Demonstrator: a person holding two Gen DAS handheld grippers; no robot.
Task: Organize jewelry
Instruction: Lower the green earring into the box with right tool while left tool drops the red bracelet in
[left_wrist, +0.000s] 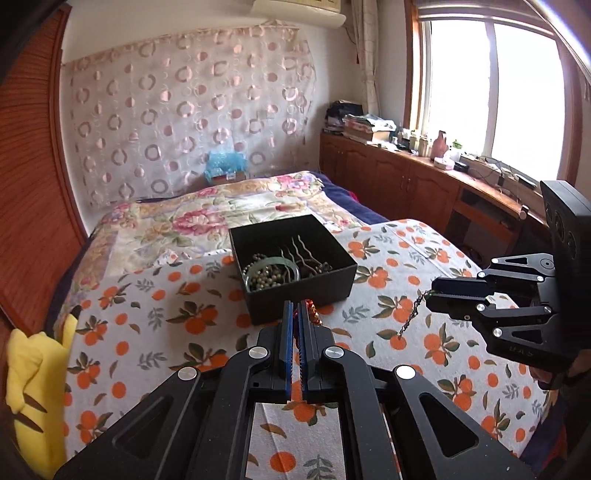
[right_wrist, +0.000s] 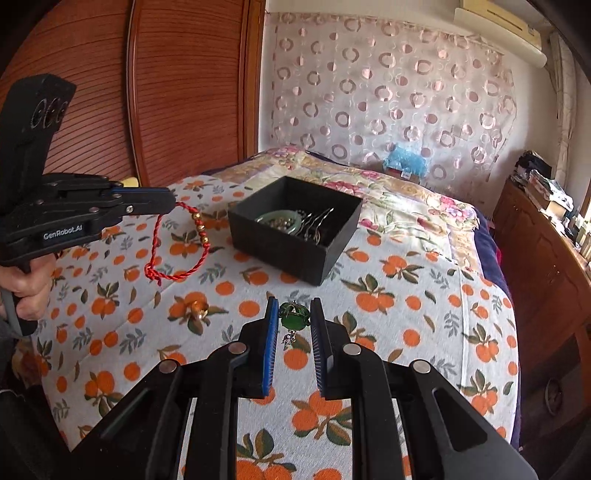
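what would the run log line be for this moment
left gripper: shut on red cord bracelet | right gripper: shut on green pendant, lifted | black box: open, holds jewelry | gold ring: on blanket

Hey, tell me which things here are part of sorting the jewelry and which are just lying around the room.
Part of the job:
- black box holding beads, a bangle and hairpins
- red cord bracelet, held by the left gripper
- green pendant, between the right gripper's jaws
- small gold ring on the orange-print blanket

Just lying about:
- yellow plush toy
- blue bag
- bottles on the sill
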